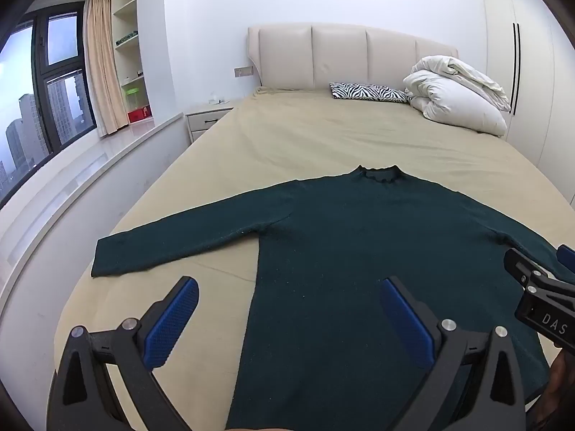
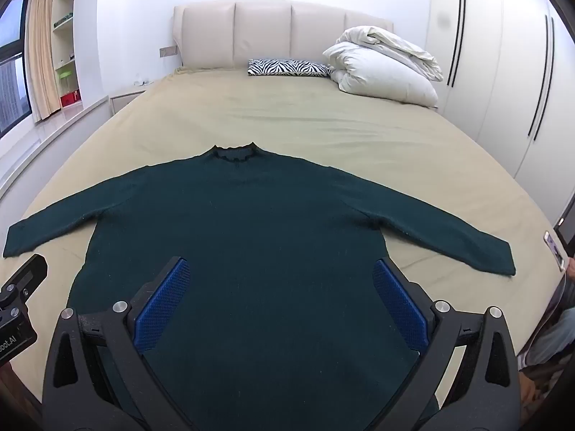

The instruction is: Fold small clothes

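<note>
Right wrist view: dark green sweater [image 2: 251,237] spread flat on the bed [image 2: 287,122]; right claw [image 2: 280,287] and left claw [image 1: 287,305] both gape apart above it.

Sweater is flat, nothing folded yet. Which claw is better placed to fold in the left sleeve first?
Left, probably. The left claw hangs open near the sweater body's left edge, beside that sleeve; the right claw sits over mid-body.

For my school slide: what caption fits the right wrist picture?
Open right gripper hovering over a dark green sweater spread flat on a beige bed.
</note>
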Demonstrator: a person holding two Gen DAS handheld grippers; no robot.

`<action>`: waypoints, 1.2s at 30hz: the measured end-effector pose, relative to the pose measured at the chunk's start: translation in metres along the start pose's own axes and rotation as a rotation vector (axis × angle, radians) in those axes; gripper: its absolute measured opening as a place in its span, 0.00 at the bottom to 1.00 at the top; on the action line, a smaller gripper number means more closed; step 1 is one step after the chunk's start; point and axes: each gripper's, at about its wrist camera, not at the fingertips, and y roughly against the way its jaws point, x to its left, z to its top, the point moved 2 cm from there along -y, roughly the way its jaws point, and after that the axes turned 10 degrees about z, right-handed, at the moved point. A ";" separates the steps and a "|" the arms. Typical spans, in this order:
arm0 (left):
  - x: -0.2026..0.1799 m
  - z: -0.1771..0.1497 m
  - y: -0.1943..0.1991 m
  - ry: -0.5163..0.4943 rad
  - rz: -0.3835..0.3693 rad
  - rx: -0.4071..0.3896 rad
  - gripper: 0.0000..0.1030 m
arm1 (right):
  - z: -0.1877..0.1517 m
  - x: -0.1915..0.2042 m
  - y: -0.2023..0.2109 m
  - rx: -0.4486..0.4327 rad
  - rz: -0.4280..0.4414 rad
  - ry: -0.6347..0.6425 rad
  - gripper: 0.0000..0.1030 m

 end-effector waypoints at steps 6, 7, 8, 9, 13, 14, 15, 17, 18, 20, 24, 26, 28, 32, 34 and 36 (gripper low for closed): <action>0.003 0.000 -0.004 -0.010 0.006 0.004 1.00 | -0.001 0.000 0.003 -0.004 0.011 0.001 1.00; 0.004 0.001 -0.005 -0.009 0.005 0.004 1.00 | -0.002 0.000 0.004 -0.005 0.013 0.000 1.00; 0.002 0.000 -0.004 -0.012 0.010 0.001 1.00 | -0.008 -0.002 -0.001 0.004 0.006 -0.007 1.00; 0.003 0.000 -0.004 -0.011 0.012 -0.001 1.00 | -0.009 -0.003 0.000 0.003 0.005 -0.008 1.00; 0.002 -0.006 -0.002 -0.006 0.017 0.001 1.00 | -0.009 -0.003 0.000 0.009 0.003 -0.005 1.00; 0.001 -0.007 -0.001 -0.005 0.021 0.002 1.00 | -0.010 -0.003 0.000 0.009 0.004 -0.006 1.00; 0.001 -0.007 -0.001 -0.005 0.022 0.004 1.00 | -0.009 -0.001 -0.002 0.014 0.002 -0.007 1.00; 0.000 -0.007 -0.001 -0.004 0.022 0.008 1.00 | -0.009 -0.002 -0.002 0.015 0.005 -0.010 1.00; -0.001 -0.006 -0.001 -0.003 0.023 0.009 1.00 | -0.009 -0.002 -0.002 0.015 0.004 -0.010 1.00; 0.000 -0.006 -0.002 -0.002 0.022 0.011 1.00 | -0.008 -0.001 -0.004 0.018 0.006 -0.014 1.00; 0.002 -0.005 -0.004 0.000 0.021 0.016 1.00 | -0.008 -0.002 -0.005 0.019 0.006 -0.016 1.00; 0.001 -0.005 -0.004 0.000 0.021 0.015 1.00 | -0.008 -0.002 -0.005 0.019 0.007 -0.016 1.00; 0.002 -0.005 -0.004 -0.001 0.021 0.015 1.00 | -0.007 -0.002 -0.004 0.019 0.007 -0.019 1.00; 0.002 -0.006 -0.004 0.001 0.021 0.016 1.00 | -0.007 -0.001 -0.005 0.021 0.008 -0.025 1.00; 0.002 -0.007 -0.003 0.002 0.022 0.017 1.00 | -0.007 -0.001 -0.005 0.023 0.008 -0.028 1.00; 0.002 -0.007 -0.003 0.003 0.022 0.015 1.00 | -0.007 -0.002 -0.005 0.025 0.007 -0.031 1.00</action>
